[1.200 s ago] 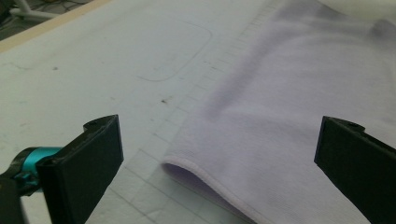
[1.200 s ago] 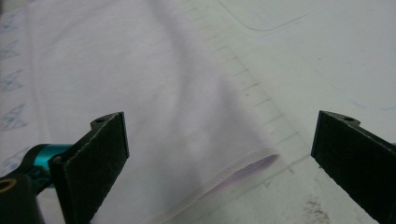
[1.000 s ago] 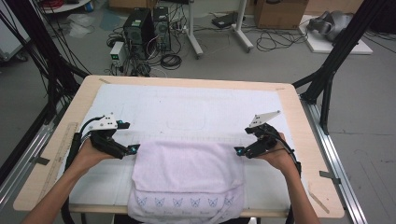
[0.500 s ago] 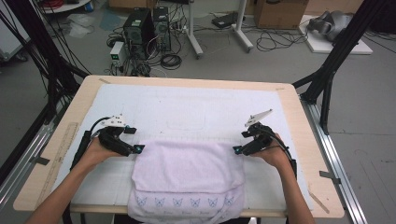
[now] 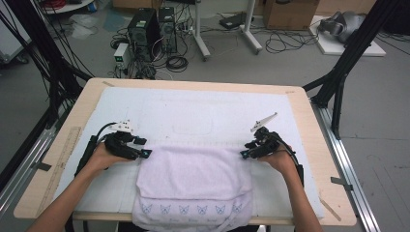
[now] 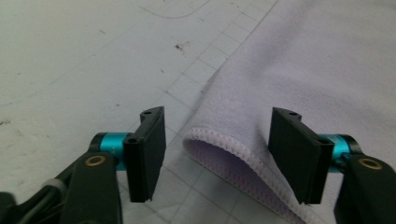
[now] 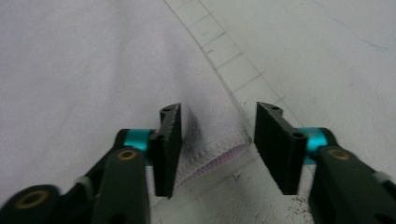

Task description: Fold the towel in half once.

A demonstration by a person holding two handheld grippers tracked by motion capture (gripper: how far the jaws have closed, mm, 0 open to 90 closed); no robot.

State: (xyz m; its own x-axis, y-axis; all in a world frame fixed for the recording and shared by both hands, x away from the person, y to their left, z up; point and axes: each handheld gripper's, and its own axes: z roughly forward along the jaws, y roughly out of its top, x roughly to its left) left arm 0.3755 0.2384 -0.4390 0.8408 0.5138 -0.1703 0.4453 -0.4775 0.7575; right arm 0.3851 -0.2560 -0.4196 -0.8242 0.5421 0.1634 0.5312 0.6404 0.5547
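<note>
Two hand-held grippers closing, towel (image 5: 193, 176) corners between jaws — left (image 5: 143, 153), right (image 5: 245, 154)

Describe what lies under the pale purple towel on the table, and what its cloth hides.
The towel rests on a white gridded mat covering the wooden table. Its near edge hangs over the table's front. Whatever lies beneath its folded layers is covered and cannot be seen.

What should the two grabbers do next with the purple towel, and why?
Probably finish closing. The left gripper and right gripper each straddle a far corner of the towel; their jaws have just been closing, but the pads still stand apart from the hem. Once they pinch, the corners can be lifted.
</note>
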